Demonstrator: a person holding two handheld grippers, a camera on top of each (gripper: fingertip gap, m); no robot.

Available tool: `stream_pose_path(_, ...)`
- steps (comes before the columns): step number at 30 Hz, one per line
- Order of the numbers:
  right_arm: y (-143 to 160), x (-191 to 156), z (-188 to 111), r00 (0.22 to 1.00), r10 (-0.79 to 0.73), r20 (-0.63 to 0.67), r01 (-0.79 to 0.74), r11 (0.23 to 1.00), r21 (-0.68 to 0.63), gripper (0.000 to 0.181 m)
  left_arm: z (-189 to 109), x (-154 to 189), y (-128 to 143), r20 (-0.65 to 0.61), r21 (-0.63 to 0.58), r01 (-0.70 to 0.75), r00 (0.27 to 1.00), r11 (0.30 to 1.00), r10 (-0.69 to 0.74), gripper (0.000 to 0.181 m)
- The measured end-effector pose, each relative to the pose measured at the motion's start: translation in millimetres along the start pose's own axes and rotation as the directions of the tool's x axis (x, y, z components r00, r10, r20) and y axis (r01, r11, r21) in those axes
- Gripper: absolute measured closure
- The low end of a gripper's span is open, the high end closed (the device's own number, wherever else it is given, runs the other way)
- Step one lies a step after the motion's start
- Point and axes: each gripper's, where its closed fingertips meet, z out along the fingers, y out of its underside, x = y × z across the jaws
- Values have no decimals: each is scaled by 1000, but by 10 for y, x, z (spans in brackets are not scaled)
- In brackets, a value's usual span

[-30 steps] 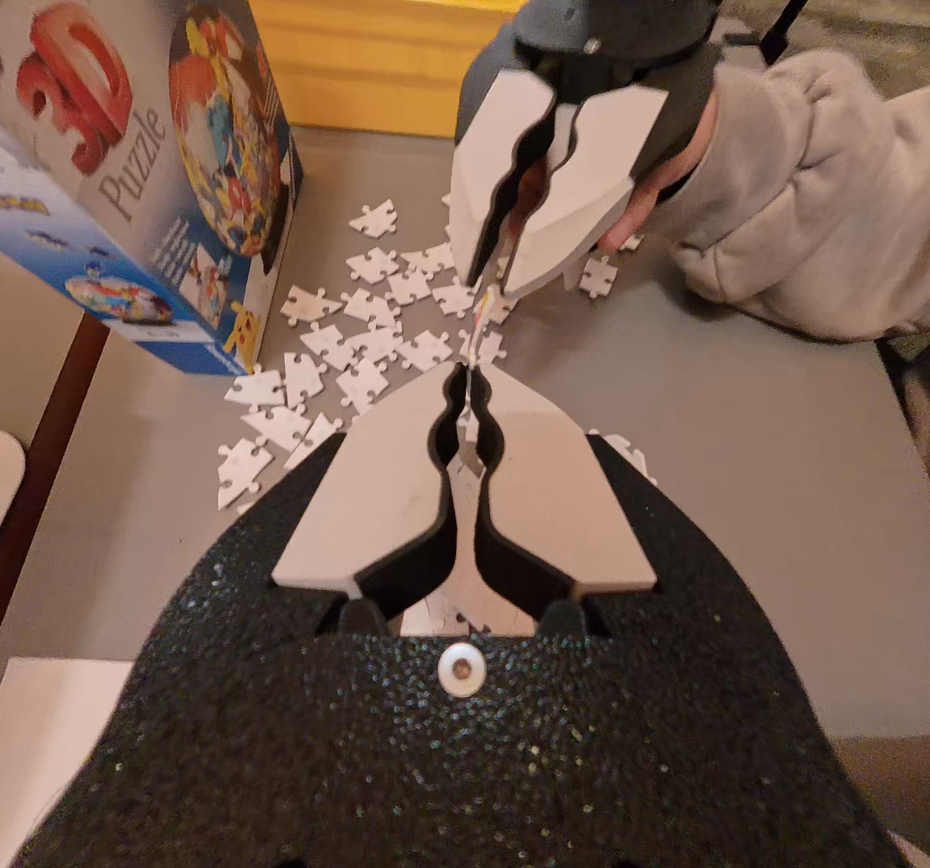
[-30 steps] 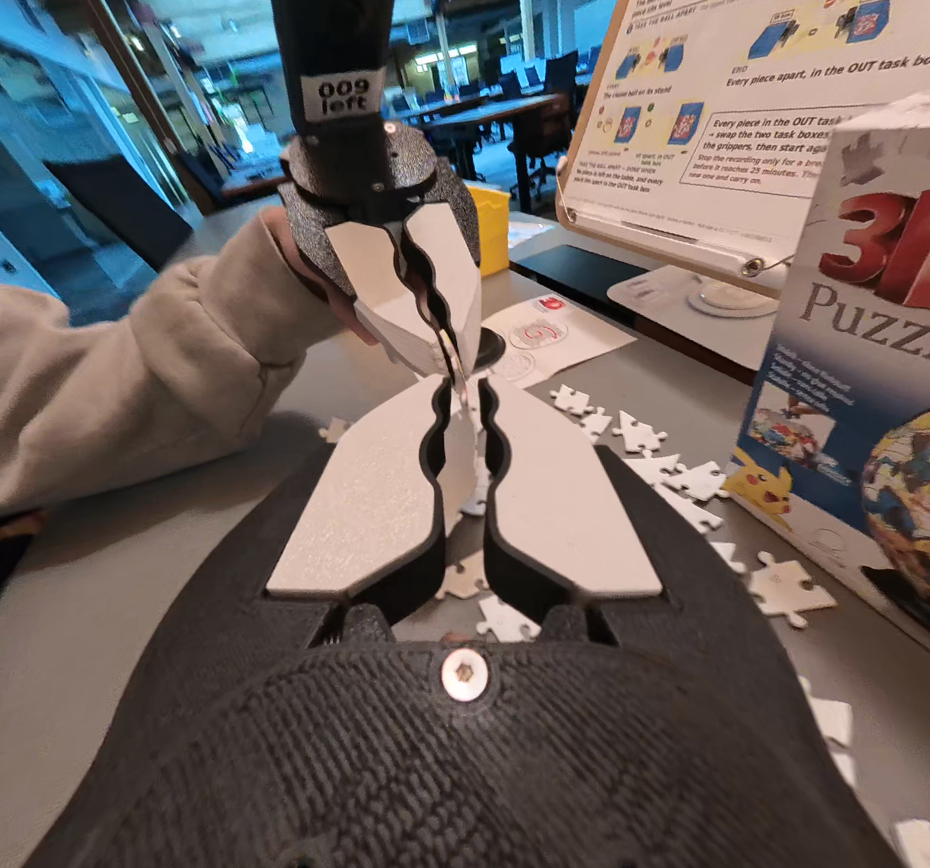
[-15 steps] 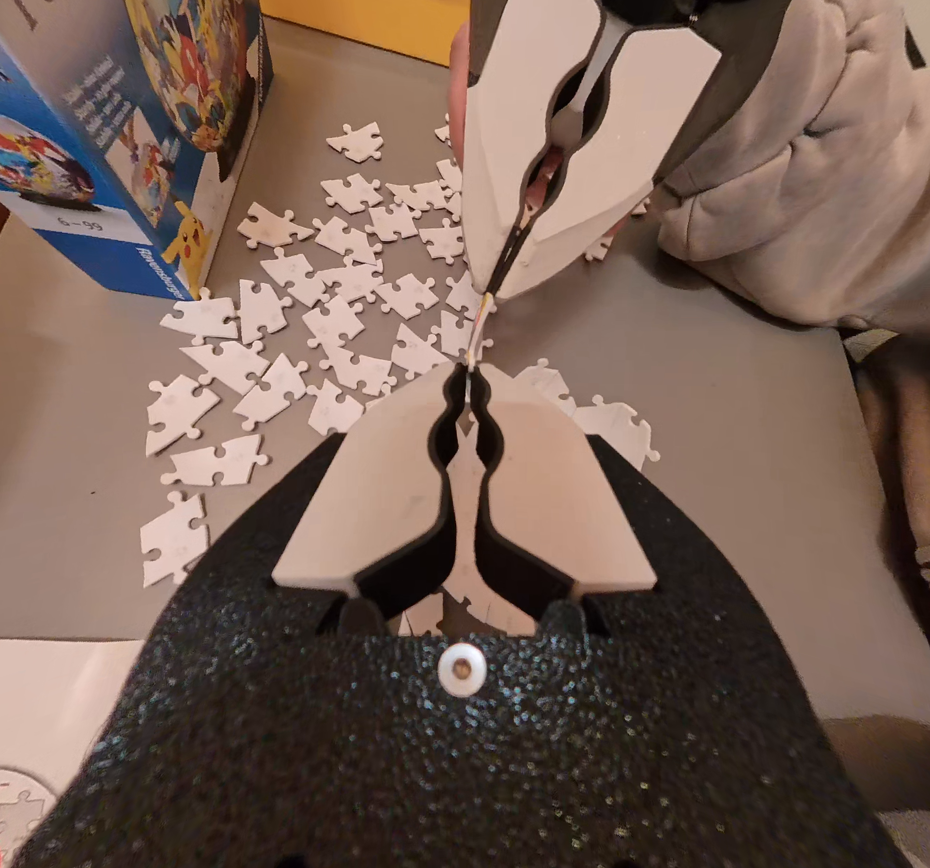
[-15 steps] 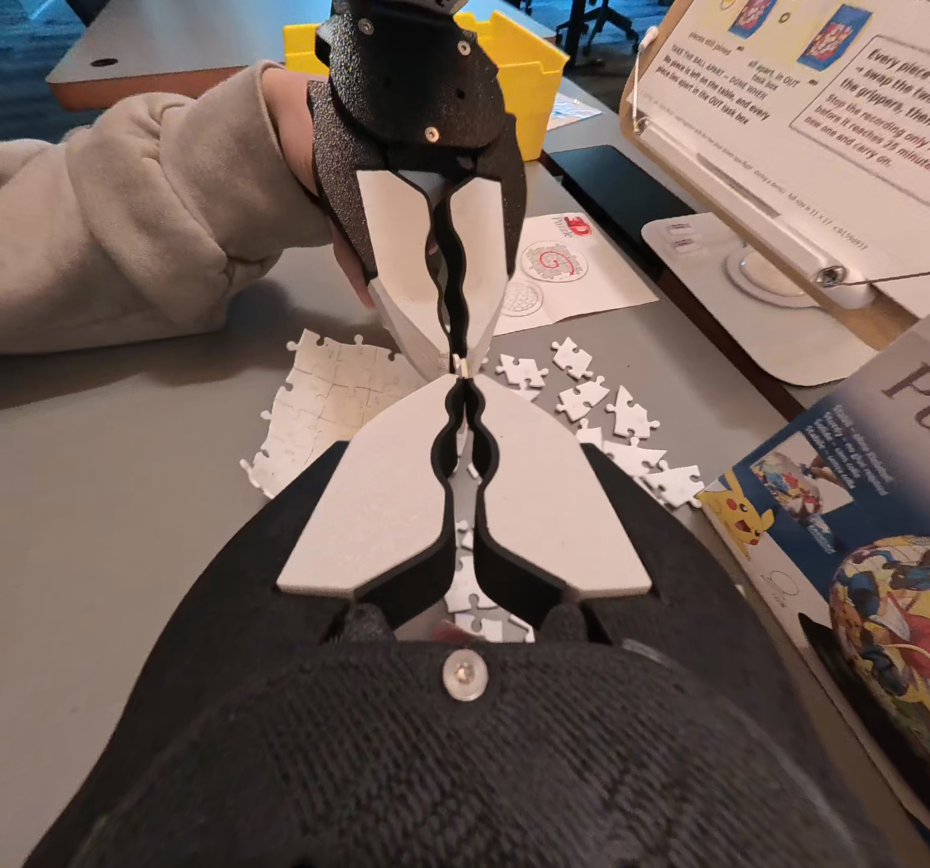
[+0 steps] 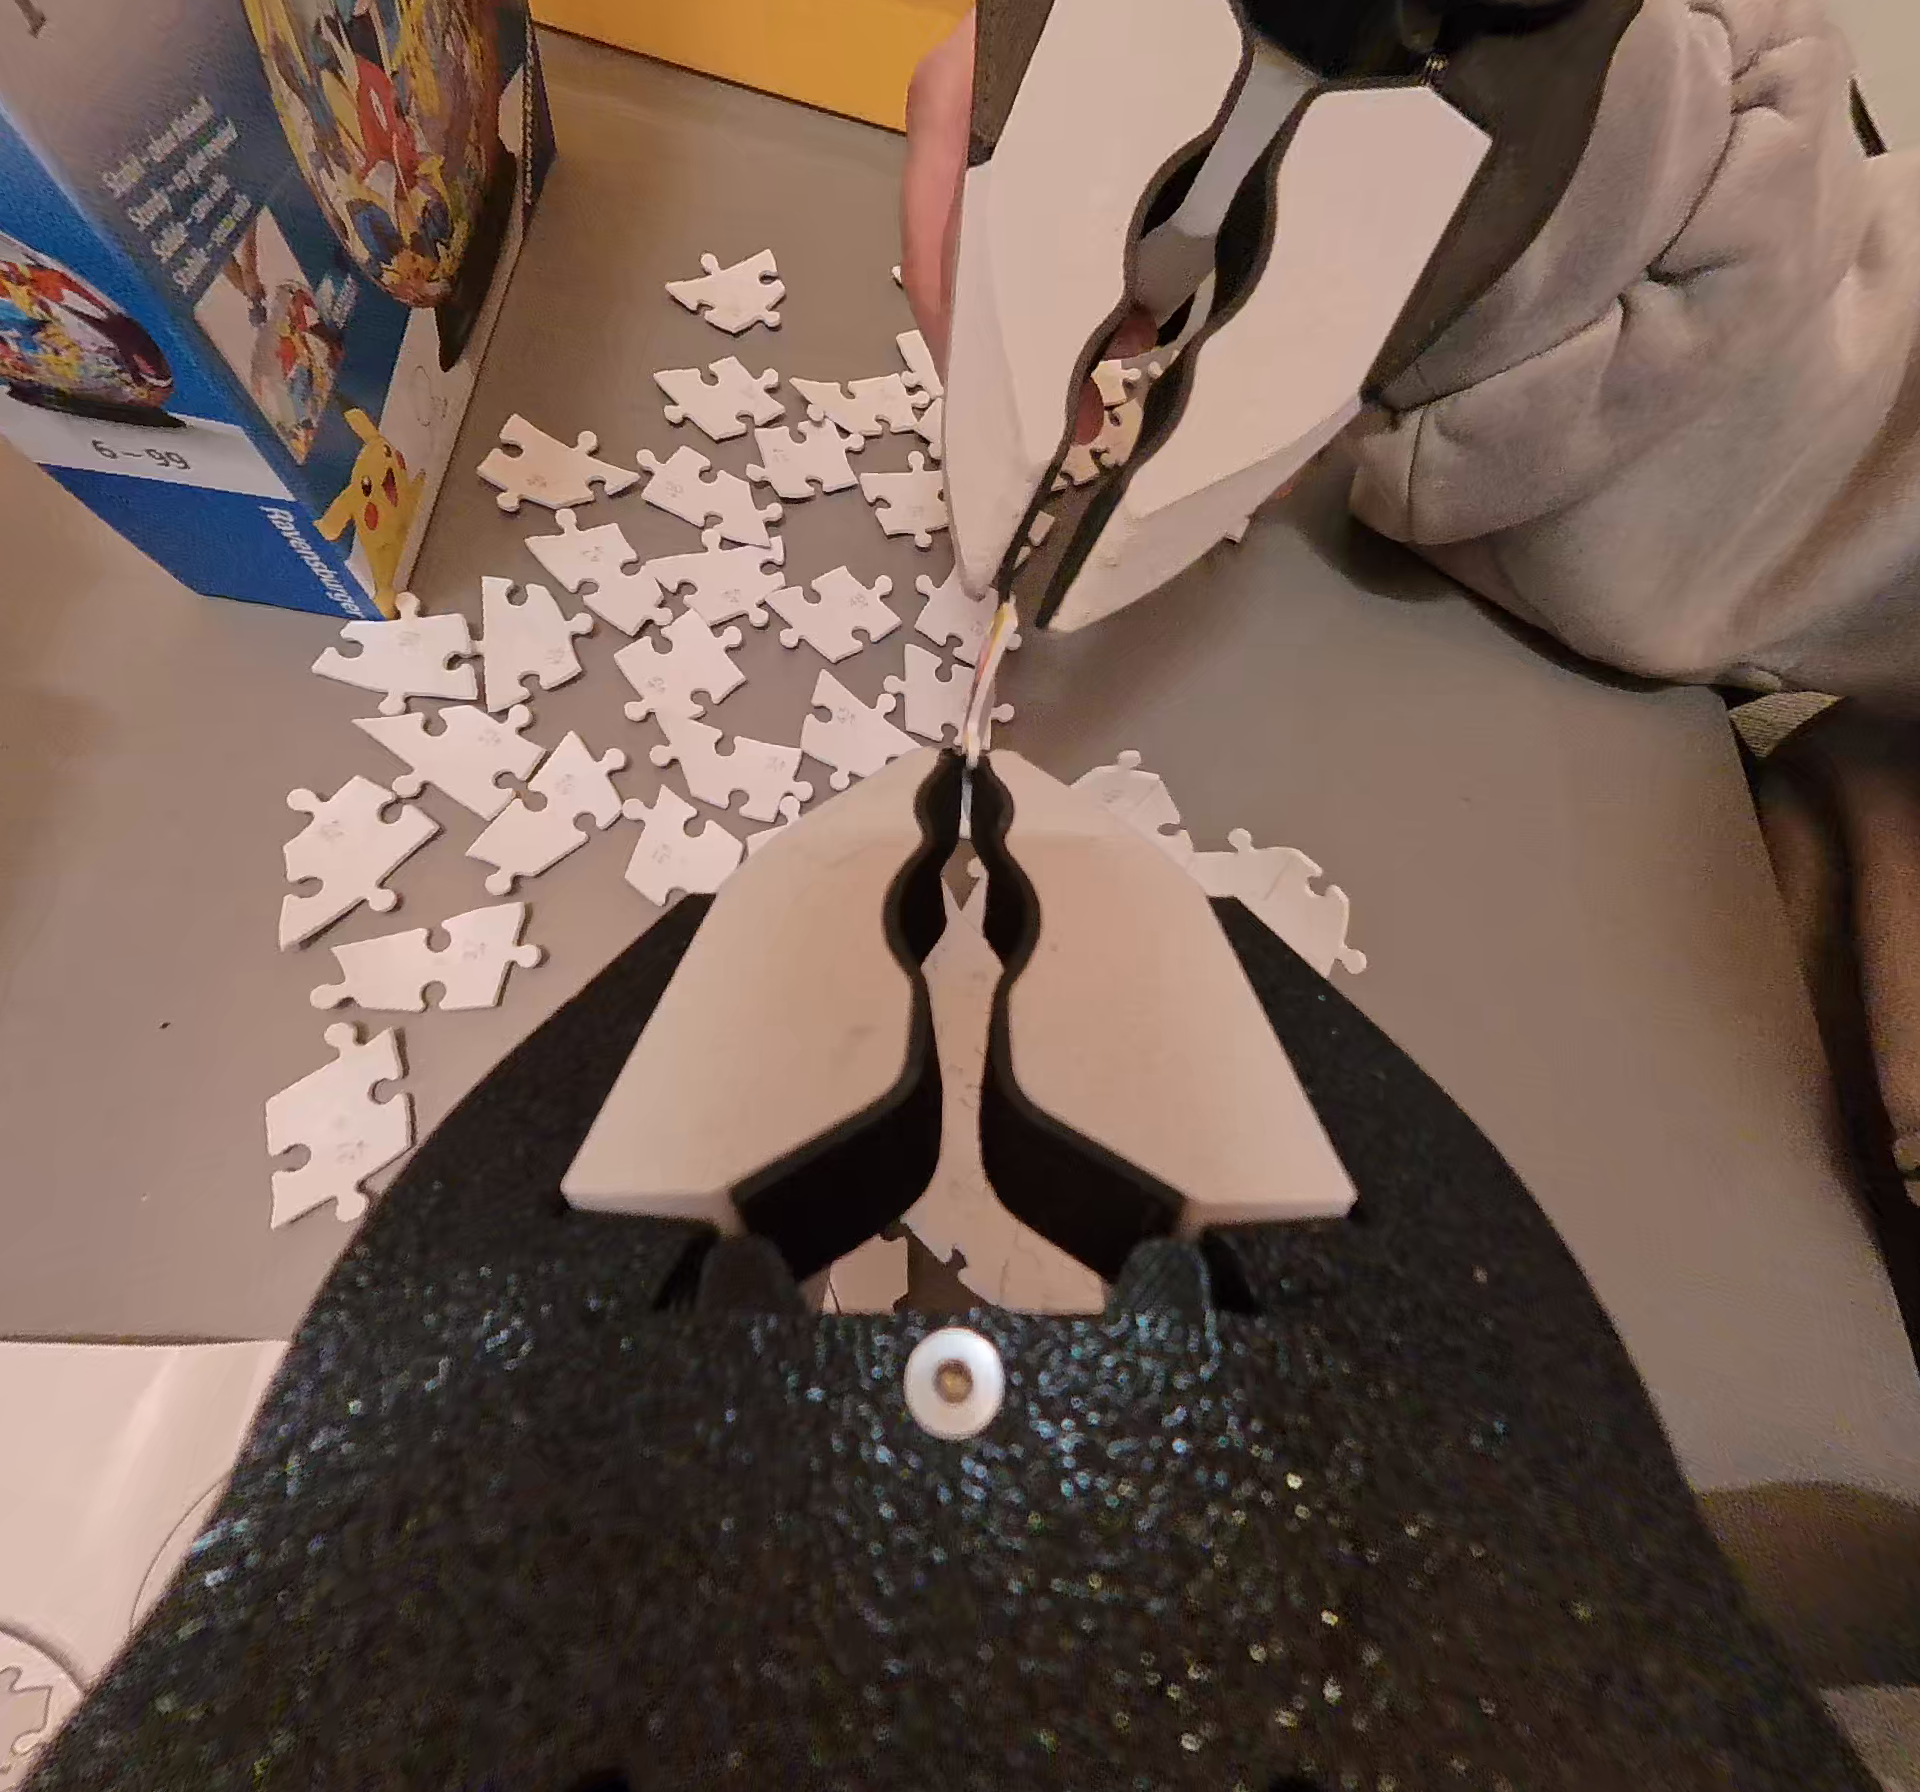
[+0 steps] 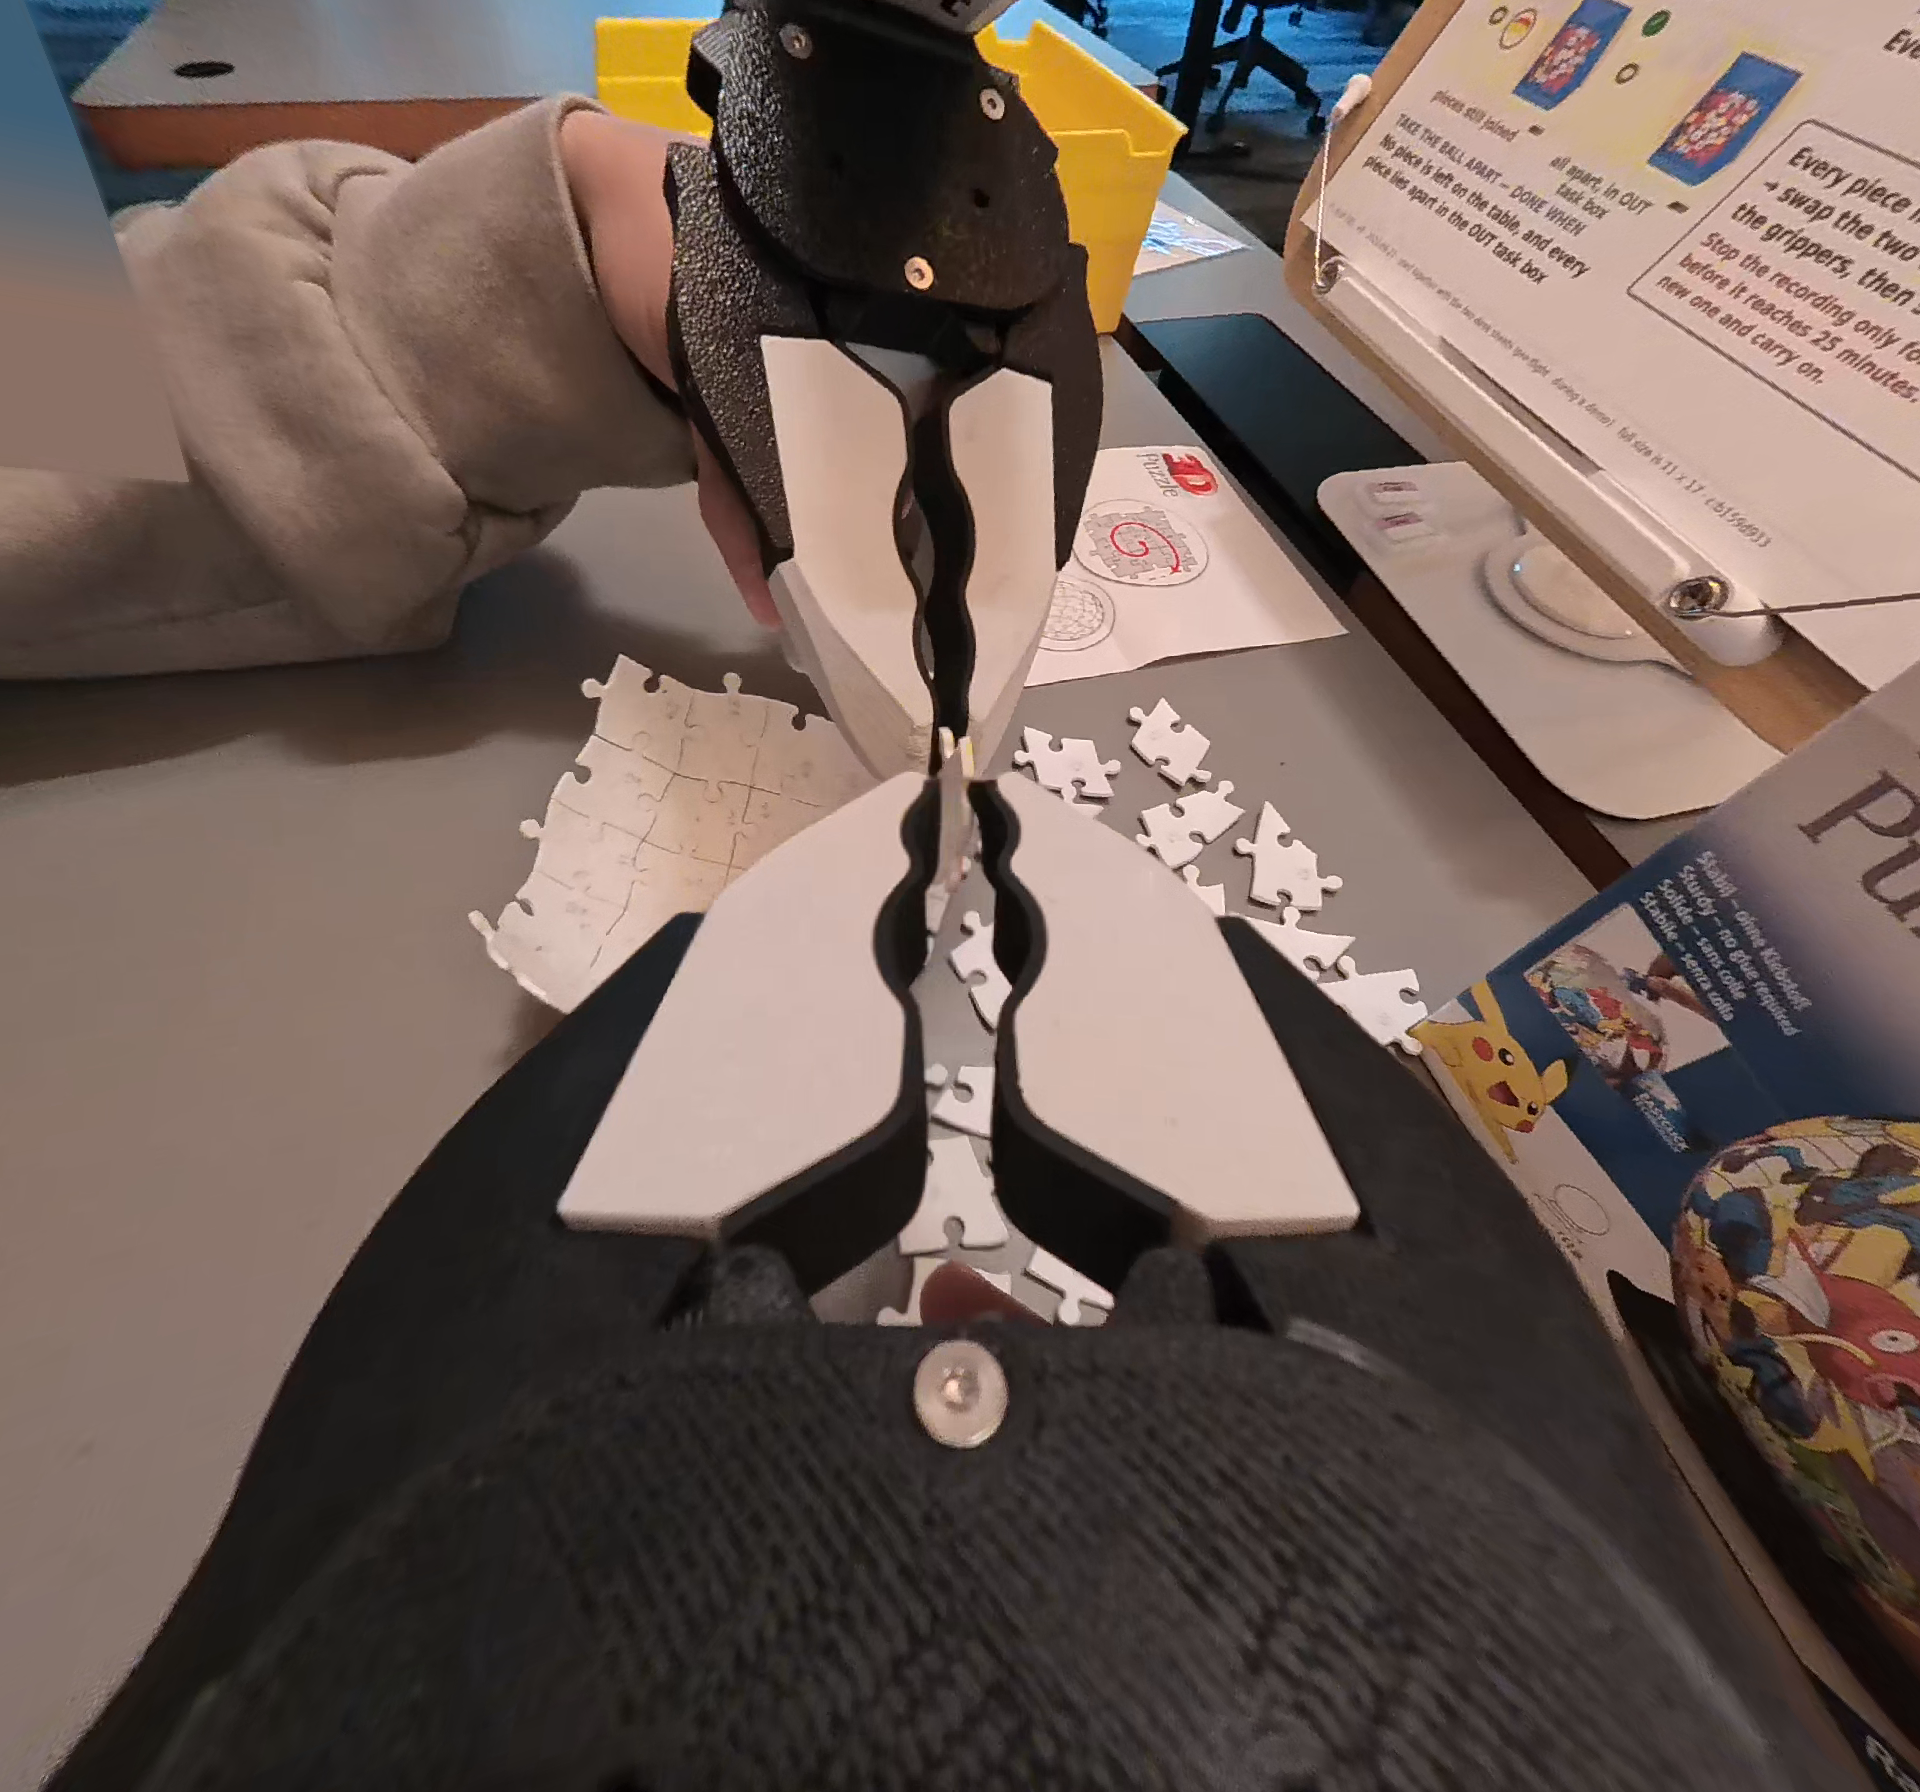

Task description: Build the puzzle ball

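Two grippers meet tip to tip: left gripper [image 5: 968, 774] and right gripper [image 6: 954, 786] each pinch one edge-on puzzle piece [image 5: 989, 677]; only the right view shows the joined patch [image 6: 675, 823] at centre left

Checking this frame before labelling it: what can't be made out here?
- Held pieces: edge-on in both views, so printed faces and whether tabs have locked are hidden.
- Joined section: right gripper covers its near edge; in the left view, the left gripper hides most.
- Box: cut off by frame edges.
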Motion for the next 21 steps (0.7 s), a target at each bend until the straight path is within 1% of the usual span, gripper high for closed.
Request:
stream_pose_path(1, -14, -2, -2, 1000, 4, 0, -4, 1000, 8, 174, 0, 6, -7, -1, 3, -2, 1000, 1000, 2, 179)
stream_pose_path(4, 6, 20, -7, 1000, 13, -8, -13, 1000, -1, 172, -3, 7, -14, 0, 7, -5, 1000, 1000, 5, 179)
stream_pose_path(6, 51, 76, -12, 999, 10, -41, -11, 1000, -26, 166, -12, 11, -33, -5, 22, -4, 1000, 1000, 4, 179)
stream_pose_path(7, 44, 21, -7, 1000, 14, -3, -14, 1000, -21, 178, -13, 8, -37, -3, 25, -3, 1000, 1000, 3, 179)
stream_pose_path(8, 21, -7, 5, 999, 28, 16, -28, 1000, -9, 179, -11, 17, -29, -8, 19, -9, 1000, 1000, 10, 179)
stream_pose_path(11, 23, 23, 24, 999, 34, 1, -34, 999, -19, 179, -18, -11, -25, 15, 17, -22, 1000, 1000, 21, 179)
stream_pose_path(14, 8, 32, -4, 997, 73, 6, -72, 997, -20, 179, -75, -10, -63, 26, 51, -32, 999, 998, 31, 178)
stream_pose_path(15, 26, 40, -21, 995, 94, 9, -94, 995, -32, 179, -113, -39, -64, 54, 51, -36, 998, 998, 34, 171)
stream_pose_path(16, 56, 46, -39, 991, 131, 14, -130, 990, -47, 179, -155, -85, -37, 95, 36, -37, 995, 999, 33, 159)
stream_pose_path(17, 100, 41, -55, 982, 187, 26, -185, 980, -68, 179, -191, -136, 28, 135, 0, -34, 990, 999, 34, 150)
stream_pose_path(19, 182, -4, -51, 952, 298, 64, -290, 950, -116, 179, -231, -253, 212, 207, -106, -27, 977, 994, 48, 143)
stream_pose_path(21, 248, -97, 1, 927, 360, 103, -341, 926, -165, 179, -215, -400, 355, 281, -184, -21, 957, 983, 73, 136)
